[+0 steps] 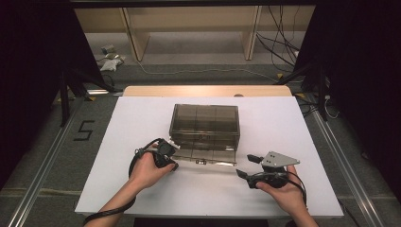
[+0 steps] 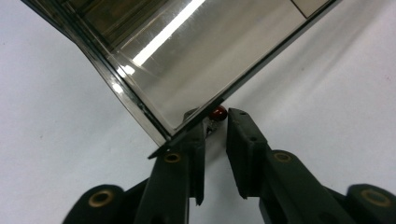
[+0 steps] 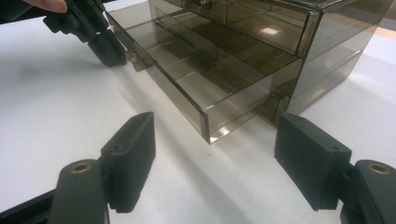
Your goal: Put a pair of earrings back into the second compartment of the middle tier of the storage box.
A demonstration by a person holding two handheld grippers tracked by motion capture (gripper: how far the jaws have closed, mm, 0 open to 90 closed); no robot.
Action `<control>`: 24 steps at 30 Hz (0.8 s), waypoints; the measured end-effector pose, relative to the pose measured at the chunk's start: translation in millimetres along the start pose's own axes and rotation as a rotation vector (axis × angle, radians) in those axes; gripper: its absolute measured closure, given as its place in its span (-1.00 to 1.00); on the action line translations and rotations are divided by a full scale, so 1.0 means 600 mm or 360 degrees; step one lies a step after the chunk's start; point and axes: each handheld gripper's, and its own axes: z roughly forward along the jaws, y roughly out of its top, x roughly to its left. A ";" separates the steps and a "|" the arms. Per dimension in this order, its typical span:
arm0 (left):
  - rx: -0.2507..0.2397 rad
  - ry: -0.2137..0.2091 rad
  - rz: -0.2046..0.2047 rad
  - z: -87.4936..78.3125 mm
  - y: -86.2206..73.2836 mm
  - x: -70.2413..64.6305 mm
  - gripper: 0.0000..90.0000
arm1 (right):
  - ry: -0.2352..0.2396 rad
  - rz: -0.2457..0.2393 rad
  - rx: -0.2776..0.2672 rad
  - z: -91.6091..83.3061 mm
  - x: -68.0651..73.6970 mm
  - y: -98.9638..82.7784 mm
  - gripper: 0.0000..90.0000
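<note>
White table (image 1: 142, 118) | smoky drawer box (image 1: 204, 118) | bottom drawer (image 1: 208, 155) out, compartments bare

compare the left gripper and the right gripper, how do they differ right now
The left gripper has its jaws nearly together at the front of the pulled-out drawer; the right gripper has its jaws spread wide with nothing between them. The left touches the smoky drawer box; the right rests apart on the white table. Both have black jaws.

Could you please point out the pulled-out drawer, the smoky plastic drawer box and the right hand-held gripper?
Pulled-out drawer (image 3: 187, 88), right gripper view, its divided floor.
Smoky plastic drawer box (image 1: 204, 117), high view, its top.
Right hand-held gripper (image 1: 248, 165), high view, between its fingertips.
</note>
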 end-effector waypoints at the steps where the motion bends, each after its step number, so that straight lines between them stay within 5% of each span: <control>1: -0.0002 0.0004 0.0015 0.000 0.000 0.000 0.75 | 0.0000 -0.0001 -0.0001 0.000 0.000 0.000 -0.33; 24: -0.0034 0.0031 0.0063 -0.001 -0.004 -0.006 0.81 | -0.0001 0.0001 0.0001 0.000 -0.001 -0.001 -0.33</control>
